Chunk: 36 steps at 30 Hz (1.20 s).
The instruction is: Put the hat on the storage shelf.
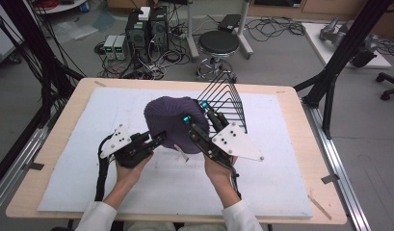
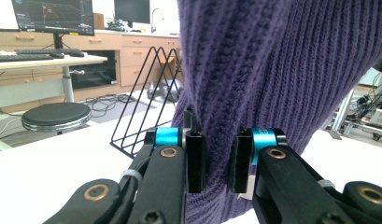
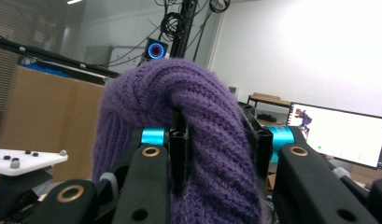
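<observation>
Two forearms reach forward; each hand-held gripper (left (image 1: 158,140), right (image 1: 194,111)) pinches purple knit hat (image 1: 170,118).

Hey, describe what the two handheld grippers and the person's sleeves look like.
Both the left gripper and the right gripper are black, with flat black jaws, bright blue collars and brass-coloured pivot pins. Each carries a white three-cornered plate dotted with dark studs and trails a black cable. The sleeves are white.
</observation>
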Available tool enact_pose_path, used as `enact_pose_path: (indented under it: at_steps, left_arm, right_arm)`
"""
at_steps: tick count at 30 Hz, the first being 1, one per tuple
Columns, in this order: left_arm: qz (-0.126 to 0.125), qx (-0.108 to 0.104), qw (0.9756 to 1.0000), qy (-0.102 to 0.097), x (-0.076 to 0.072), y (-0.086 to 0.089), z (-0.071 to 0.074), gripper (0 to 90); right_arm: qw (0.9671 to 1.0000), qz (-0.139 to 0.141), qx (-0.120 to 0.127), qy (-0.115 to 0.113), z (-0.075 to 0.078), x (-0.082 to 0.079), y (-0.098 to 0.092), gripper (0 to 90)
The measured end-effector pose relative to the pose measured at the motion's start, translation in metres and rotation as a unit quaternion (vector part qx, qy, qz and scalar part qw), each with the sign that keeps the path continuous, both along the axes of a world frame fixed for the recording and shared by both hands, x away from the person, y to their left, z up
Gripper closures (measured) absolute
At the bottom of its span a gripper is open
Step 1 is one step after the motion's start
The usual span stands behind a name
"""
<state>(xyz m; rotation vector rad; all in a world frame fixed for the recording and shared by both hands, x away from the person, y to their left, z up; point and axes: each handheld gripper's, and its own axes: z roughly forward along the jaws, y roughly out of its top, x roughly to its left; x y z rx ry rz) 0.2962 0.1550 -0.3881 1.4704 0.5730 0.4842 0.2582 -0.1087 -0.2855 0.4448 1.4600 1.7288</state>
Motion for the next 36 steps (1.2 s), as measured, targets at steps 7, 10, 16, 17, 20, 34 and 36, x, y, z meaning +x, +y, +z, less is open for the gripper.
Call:
enact_pose_path:
  at_steps: [7,10,16,17,20,34,36]
  left_arm:
    - [0.014,-0.001,0.9999,-0.003,0.004,0.001,-0.001,81.6]
    - [0.016,-0.007,0.9998,0.000,0.007,0.003,0.000,81.7]
    - [0.023,-0.012,0.9997,0.002,0.012,-0.001,0.000,82.0]
    - [0.025,-0.010,0.9996,0.002,0.013,-0.001,0.000,81.9]
    - [0.025,-0.008,0.9996,0.005,0.017,-0.005,0.004,82.0]
    - [0.025,0.001,0.9996,-0.013,0.041,-0.039,0.032,81.9]
    - [0.027,0.001,0.9996,-0.012,0.046,-0.043,0.034,81.9]
  right_arm:
    - [0.9998,-0.021,0.003,0.003,0.000,0.006,-0.012,70.3]
    - [0.9996,-0.029,0.006,0.003,0.001,0.007,-0.016,70.8]
    - [0.9991,-0.043,0.000,0.005,0.000,0.011,-0.022,73.2]
    - [0.9991,-0.043,-0.002,0.004,0.001,0.012,-0.023,73.4]
    - [0.9988,-0.048,-0.001,0.009,0.002,0.015,-0.026,74.5]
    - [0.9971,-0.073,0.009,0.015,0.029,0.036,-0.053,75.3]
    - [0.9967,-0.080,0.004,0.015,0.033,0.040,-0.056,75.3]
